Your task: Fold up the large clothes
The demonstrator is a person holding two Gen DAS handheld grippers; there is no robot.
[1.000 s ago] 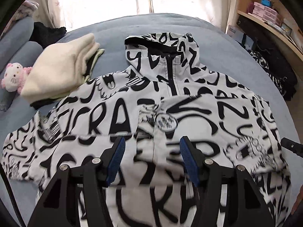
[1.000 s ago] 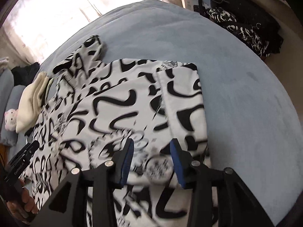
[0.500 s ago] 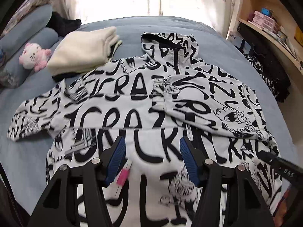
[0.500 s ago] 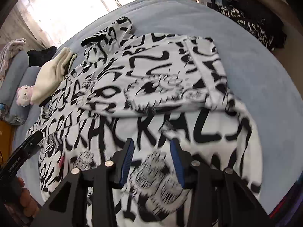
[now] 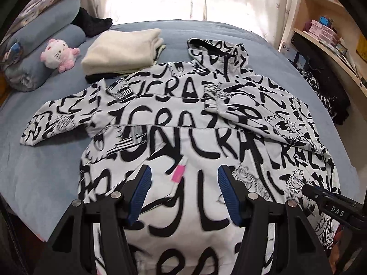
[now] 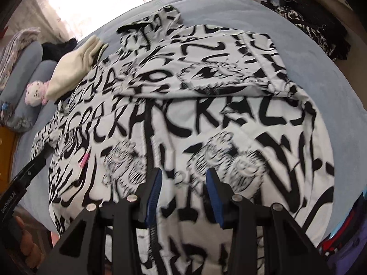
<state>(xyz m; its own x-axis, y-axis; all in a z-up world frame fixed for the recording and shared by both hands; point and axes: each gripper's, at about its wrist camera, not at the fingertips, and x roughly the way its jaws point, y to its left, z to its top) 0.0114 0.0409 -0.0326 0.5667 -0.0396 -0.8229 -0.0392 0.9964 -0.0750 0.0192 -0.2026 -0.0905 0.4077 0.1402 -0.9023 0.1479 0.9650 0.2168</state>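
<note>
- White-and-black graffiti-print hooded jacket (image 5: pixel 183 123) lying flat, front up, on the blue bed (image 5: pixel 41 165); hood toward the window, hem toward the camera.
- Right sleeve (image 5: pixel 259 119) already folded across the chest; left sleeve (image 5: pixel 57 121) spread out on the bedspread, not yet folded.
- Compared with a second ago: both views pulled back from the chest area toward the hem, far more of the garment in frame; sleeve fold unchanged.
- Left hand-held gripper (image 5: pixel 184 194) hovering over the lower front near a pink tag (image 5: pixel 178 173), jaws apart, nothing between the pads, opening unchanged.
- Right hand-held gripper (image 6: pixel 183 194) over the lower front just right of the zipper (image 6: pixel 148 146), jaws narrower but apart, empty, no cloth pinched.
- Right view motion-blurred, consistent with hands mid-travel.
- Likely meaning: sleeve step on one side done, hands retreating toward the hem; next either left sleeve fold or bottom-up fold.
- Cream folded garment (image 5: pixel 121 50) and pink plush toy (image 5: pixel 58 53) beside the jacket, clear of it except near the left shoulder.
</note>
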